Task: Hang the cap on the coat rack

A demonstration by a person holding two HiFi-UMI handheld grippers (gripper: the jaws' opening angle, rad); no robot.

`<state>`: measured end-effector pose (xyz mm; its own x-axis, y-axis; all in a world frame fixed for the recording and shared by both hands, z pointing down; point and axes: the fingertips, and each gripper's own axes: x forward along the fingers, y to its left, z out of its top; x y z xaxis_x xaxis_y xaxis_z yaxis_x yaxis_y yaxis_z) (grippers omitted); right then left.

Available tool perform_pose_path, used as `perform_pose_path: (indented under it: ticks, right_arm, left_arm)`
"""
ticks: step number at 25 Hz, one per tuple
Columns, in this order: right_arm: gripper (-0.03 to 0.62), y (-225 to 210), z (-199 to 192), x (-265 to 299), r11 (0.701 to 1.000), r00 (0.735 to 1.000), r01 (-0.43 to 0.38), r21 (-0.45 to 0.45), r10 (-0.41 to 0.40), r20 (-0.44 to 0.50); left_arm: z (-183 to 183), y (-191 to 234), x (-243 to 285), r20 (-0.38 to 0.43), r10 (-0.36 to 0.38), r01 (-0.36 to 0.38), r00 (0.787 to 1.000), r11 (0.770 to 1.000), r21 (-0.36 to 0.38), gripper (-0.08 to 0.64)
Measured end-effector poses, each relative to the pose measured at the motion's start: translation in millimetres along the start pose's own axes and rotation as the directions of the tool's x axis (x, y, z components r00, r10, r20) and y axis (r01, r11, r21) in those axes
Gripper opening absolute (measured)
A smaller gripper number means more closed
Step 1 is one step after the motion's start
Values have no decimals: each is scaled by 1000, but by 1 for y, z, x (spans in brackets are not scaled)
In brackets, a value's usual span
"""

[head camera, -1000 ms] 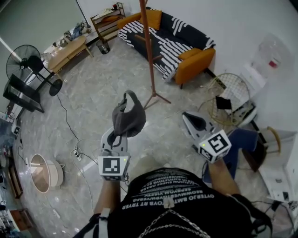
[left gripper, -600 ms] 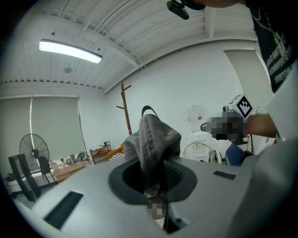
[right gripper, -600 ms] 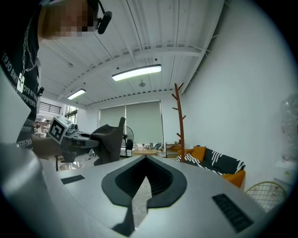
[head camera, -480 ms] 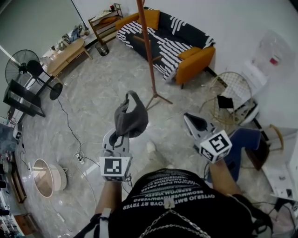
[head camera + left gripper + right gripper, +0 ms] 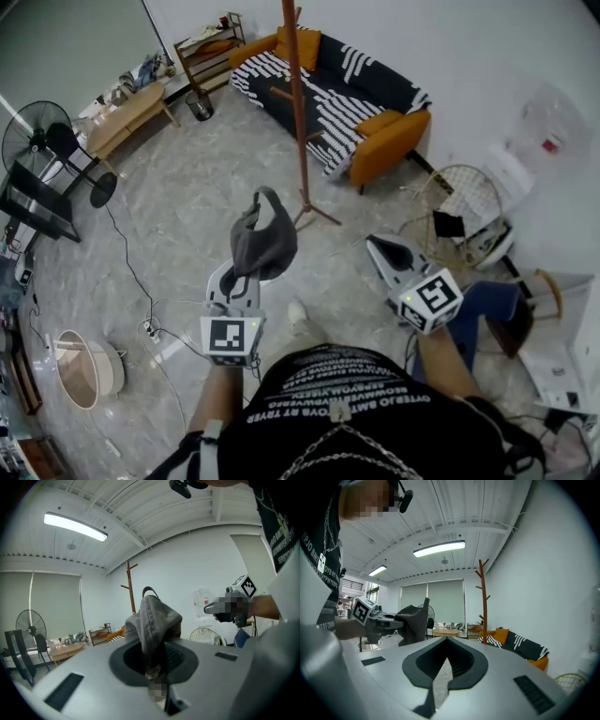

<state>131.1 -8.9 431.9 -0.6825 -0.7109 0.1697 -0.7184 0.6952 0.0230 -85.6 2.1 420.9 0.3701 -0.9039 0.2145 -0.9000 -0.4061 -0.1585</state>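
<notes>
The cap (image 5: 263, 236) is pinched by a fold of its grey fabric between the nearly closed jaws of the left gripper (image 5: 241, 279). It is carried upright above them, with its strap loop topmost. The right gripper (image 5: 382, 248) is seen with its jaws brought together on nothing. The coat rack (image 5: 298, 122) is stood on the floor ahead of the person, slightly to the right of the cap and apart from it, in front of the sofa (image 5: 347, 94). Its pole is upright, so its long axis is vertical, and its short pegs are angled up and outward, higher than the cap in the left gripper view. The rack is placed between the lines of the two grippers, and the left one, by which the cap is held, is judged the nearer. The coming move is judged to call for the cap to be carried forward and raised, so that its loop or crown can be lowered over a peg from above
</notes>
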Motion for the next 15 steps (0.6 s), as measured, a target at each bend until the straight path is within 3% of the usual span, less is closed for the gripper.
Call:
perform_pose_path:
  ticks: [7, 15]
  right_arm:
    - [-6, -25, 9, 42, 1000, 1000, -12, 14, 12, -15]
    - [-6, -32, -10, 68, 1000, 1000, -6, 21, 6, -21]
  left_arm:
    - [6, 27, 39, -20, -3, 3, 1000, 1000, -10, 23]
    - [-16, 40, 62, -32, -18, 19, 999, 1000, 8, 23]
